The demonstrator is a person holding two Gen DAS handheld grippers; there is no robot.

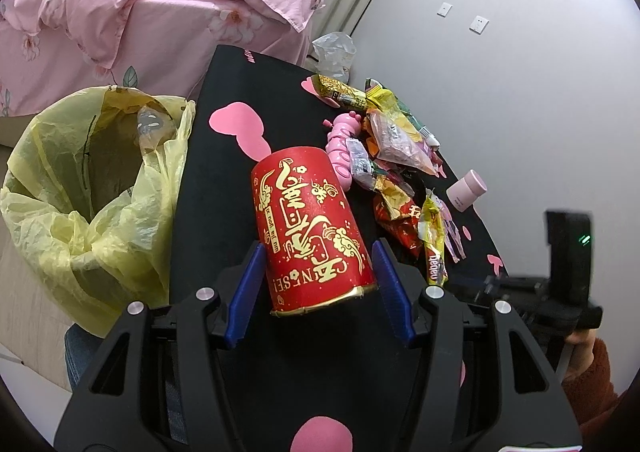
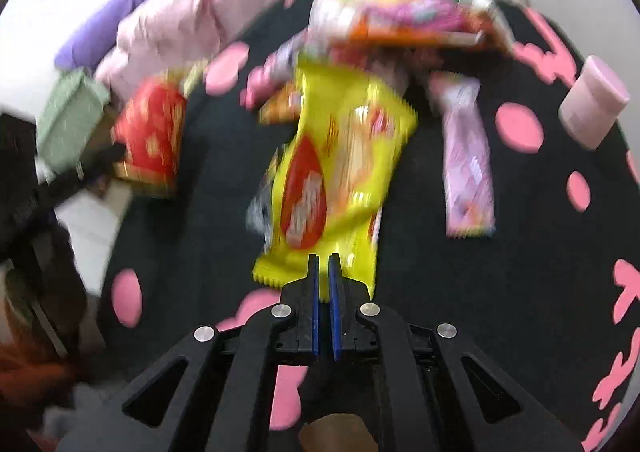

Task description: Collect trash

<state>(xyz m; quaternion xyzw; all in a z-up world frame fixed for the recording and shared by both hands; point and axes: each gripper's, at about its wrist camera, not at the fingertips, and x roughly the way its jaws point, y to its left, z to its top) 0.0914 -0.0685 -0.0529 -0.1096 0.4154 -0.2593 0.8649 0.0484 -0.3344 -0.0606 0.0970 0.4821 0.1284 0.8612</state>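
Observation:
My left gripper [image 1: 320, 248] is shut on a red paper cup [image 1: 312, 228] with gold lettering. The cup lies tilted between the blue pads, rim toward the camera, over the black table [image 1: 224, 179]. A bin lined with a yellow bag [image 1: 80, 211] stands open just left of the table. My right gripper [image 2: 324, 258] is shut on the near edge of a yellow snack wrapper [image 2: 332, 171], which is blurred. The red cup [image 2: 150, 135] also shows at the left of the right wrist view. A heap of wrappers [image 1: 392, 139] lies right of and beyond the cup.
A pink jar [image 1: 466, 189] [image 2: 592, 103] stands at the table's right side. A purple wrapper [image 2: 468, 171] lies flat beside the yellow one. A pink toy [image 1: 340, 139] sits behind the cup. A bed with a pink quilt [image 1: 140, 11] is beyond the bin. A hand [image 1: 580, 344] holds the right gripper's body.

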